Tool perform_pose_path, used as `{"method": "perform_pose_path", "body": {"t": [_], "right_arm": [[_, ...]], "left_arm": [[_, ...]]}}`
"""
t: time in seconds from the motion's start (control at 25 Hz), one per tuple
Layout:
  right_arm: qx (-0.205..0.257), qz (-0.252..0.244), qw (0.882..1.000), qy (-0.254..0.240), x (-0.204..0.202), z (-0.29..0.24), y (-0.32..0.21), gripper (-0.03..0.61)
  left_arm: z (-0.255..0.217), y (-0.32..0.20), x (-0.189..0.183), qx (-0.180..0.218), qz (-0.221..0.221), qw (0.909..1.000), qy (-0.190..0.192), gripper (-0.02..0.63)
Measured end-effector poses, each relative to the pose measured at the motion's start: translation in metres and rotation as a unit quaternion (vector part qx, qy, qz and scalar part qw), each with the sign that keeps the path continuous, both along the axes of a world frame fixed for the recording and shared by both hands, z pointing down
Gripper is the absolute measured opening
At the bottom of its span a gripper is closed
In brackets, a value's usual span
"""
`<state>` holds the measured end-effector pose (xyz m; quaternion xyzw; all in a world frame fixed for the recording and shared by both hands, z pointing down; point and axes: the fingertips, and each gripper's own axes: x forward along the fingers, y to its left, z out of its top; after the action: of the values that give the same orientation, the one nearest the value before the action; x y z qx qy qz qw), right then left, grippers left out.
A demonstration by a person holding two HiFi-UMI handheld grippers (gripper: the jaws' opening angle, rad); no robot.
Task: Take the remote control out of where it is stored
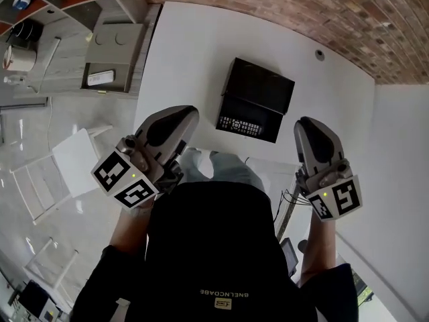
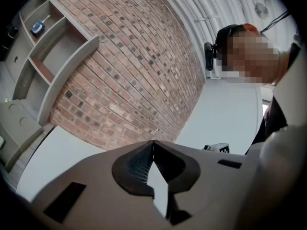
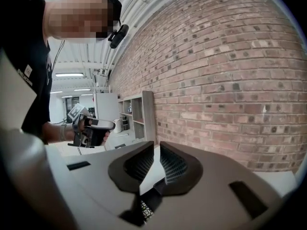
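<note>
Nearby | shelf unit (image 1: 114, 52) beside table (image 1: 194, 59) | brick wall (image 1: 281, 5) behind | remote (image 1: 240, 125) in box (image 1: 261, 84)

Black box (image 1: 260, 84), white table (image 1: 194, 59)

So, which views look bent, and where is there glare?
Head view: the table curves at its edges, and the glossy floor shows glare. Left gripper view: the brick wall bulges strongly, and the corners go black. Right gripper view: same bulging, and the ceiling lamp is burnt out white.
</note>
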<state>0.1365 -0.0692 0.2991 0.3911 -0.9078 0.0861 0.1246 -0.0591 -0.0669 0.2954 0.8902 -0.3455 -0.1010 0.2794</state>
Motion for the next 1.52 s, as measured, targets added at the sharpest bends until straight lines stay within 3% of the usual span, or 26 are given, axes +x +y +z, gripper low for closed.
{"method": "perform_pose_path", "body": {"t": [0.28,0.52,0.96,1.28,1.52], "right_arm": [[-0.043,-0.079,0.995,0.048,-0.007,0.052,-0.024,0.041],[-0.085,-0.156,0.98,0.089,-0.023,0.102,-0.033,0.052],[-0.187,-0.283,0.926,0.164,-0.045,0.201,-0.021,0.094],[-0.226,-0.333,0.892,0.207,-0.053,0.249,-0.01,0.106],[-0.26,-0.359,0.859,0.257,-0.054,0.288,0.005,0.133]], "left_arm": [[0.017,0.005,-0.003,-0.024,-0.055,0.9981,-0.012,0.006],[0.03,0.016,-0.019,-0.046,-0.111,0.9924,-0.024,0.006],[0.051,0.044,-0.04,-0.089,-0.189,0.9773,-0.038,0.006],[0.063,0.062,-0.054,-0.111,-0.23,0.9663,-0.032,0.006],[0.07,0.073,-0.06,-0.123,-0.247,0.9608,-0.03,0.006]]}}
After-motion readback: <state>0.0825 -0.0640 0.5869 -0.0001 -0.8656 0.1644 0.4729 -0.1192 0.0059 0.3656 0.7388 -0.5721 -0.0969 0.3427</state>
